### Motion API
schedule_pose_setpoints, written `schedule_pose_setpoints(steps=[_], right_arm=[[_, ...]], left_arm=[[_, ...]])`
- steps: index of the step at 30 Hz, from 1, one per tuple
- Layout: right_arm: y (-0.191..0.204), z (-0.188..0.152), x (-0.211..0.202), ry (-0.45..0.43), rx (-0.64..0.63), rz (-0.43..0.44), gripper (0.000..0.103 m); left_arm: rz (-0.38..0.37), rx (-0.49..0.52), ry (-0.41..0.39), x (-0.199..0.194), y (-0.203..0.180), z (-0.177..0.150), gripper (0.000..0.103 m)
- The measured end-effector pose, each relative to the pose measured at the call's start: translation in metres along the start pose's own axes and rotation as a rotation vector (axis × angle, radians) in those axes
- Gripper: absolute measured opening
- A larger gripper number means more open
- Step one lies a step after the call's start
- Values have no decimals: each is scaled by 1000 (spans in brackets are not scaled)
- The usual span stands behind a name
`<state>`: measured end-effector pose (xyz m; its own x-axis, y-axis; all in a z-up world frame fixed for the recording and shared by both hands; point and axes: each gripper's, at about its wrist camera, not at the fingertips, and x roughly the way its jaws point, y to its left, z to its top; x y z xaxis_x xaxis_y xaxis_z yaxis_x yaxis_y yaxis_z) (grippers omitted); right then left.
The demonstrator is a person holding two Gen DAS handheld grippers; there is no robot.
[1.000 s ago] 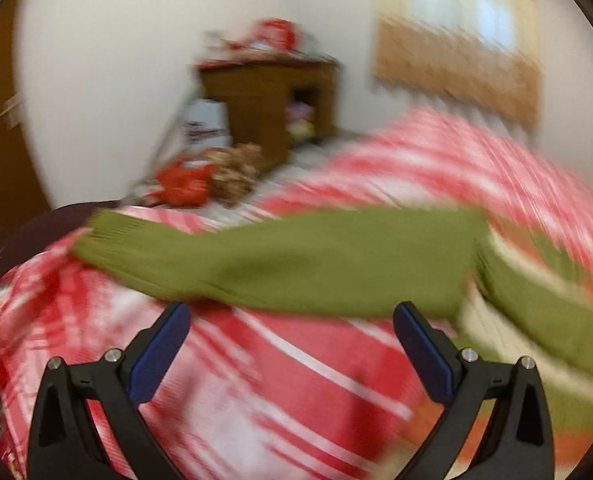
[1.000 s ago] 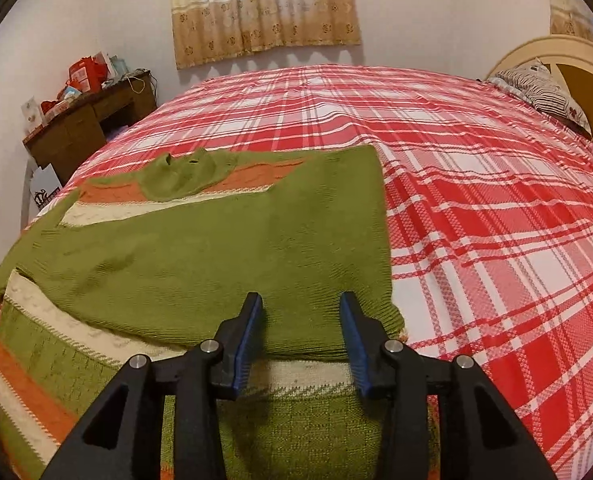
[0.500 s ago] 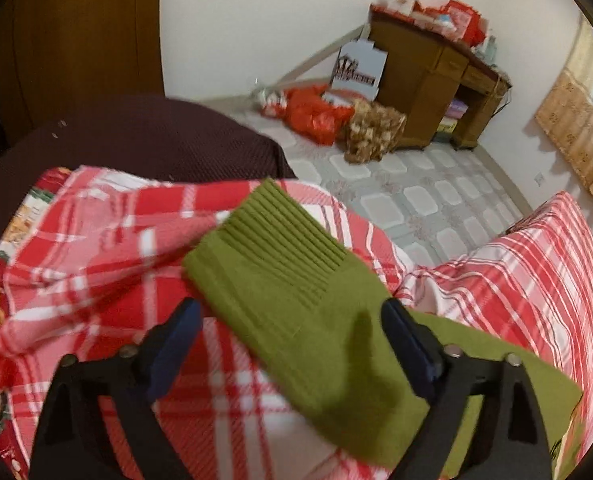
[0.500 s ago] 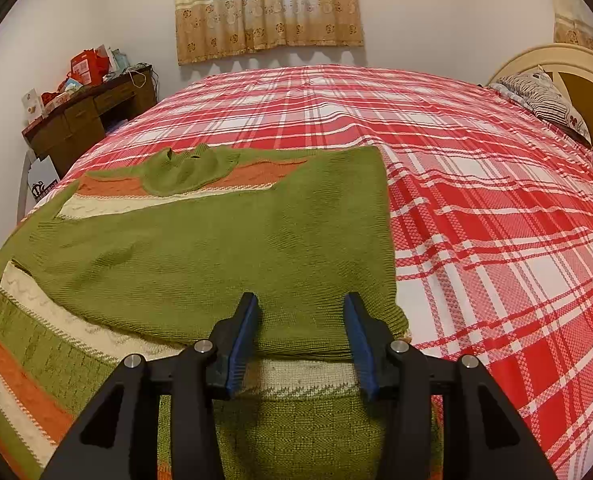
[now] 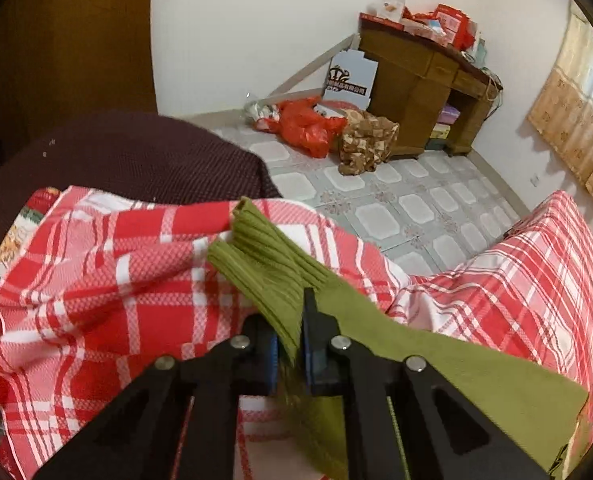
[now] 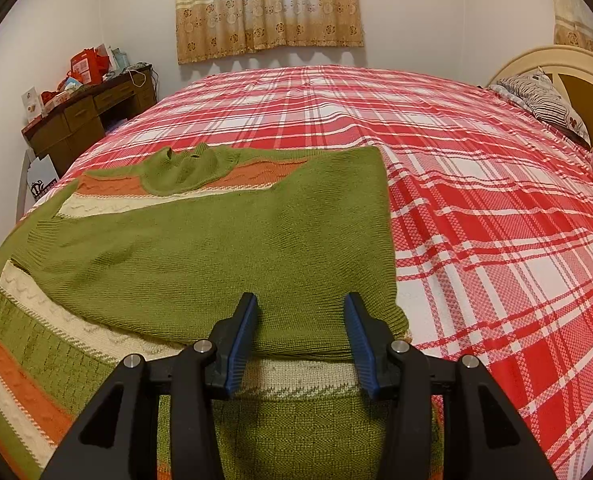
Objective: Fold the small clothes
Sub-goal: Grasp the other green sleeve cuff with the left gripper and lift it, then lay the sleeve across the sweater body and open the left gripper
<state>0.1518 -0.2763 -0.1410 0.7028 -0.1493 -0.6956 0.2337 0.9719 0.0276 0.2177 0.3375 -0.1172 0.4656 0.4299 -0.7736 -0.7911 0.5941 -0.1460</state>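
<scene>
A: Sweater [image 6: 200, 248] lies flat on the bed [image 6: 476, 208], collar toward the far window, one side already turned in over the chest. Where's the other sleeve [image 5: 436, 356]?

B: Off the bed's near corner, on the left side. Its ribbed cuff [image 5: 264, 256] points out toward the floor, and the sleeve runs from there back toward the body, so its long axis lies across the sweater, not along it.

A: And who has it?

B: The left gripper [image 5: 294, 340]. Its jaws have just been closing and now pinch the cuff, with the knit bunched between the pads.

A: The right gripper [image 6: 300, 336]?

B: Jaws parted, nothing pinched. It hangs over the lower edge of the folded panel, the knit passing under the fingers; whether they touch it I can't tell.

A: So the left hand is the nearer one to the loose part.

B: Yes. I'd judge the next move is to carry the cuff inward along that axis, across the body toward the folded side. The risk is dragging the plaid cover up with it, since it's rumpled right by the cuff.
</scene>
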Motion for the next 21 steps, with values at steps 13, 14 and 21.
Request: schedule_pose_setpoints(steps=[13, 14, 21], right_arm=[[-1, 0, -1, -7, 8, 10, 47], [-2, 0, -1, -8, 10, 13, 47], [-4, -1, -1, -16, 22, 31, 47]], left_arm=[[-367, 436, -328, -156, -139, -67, 9], [-420, 493, -327, -170, -156, -88, 8], [-572, 766, -272, -201, -221, -201, 9]])
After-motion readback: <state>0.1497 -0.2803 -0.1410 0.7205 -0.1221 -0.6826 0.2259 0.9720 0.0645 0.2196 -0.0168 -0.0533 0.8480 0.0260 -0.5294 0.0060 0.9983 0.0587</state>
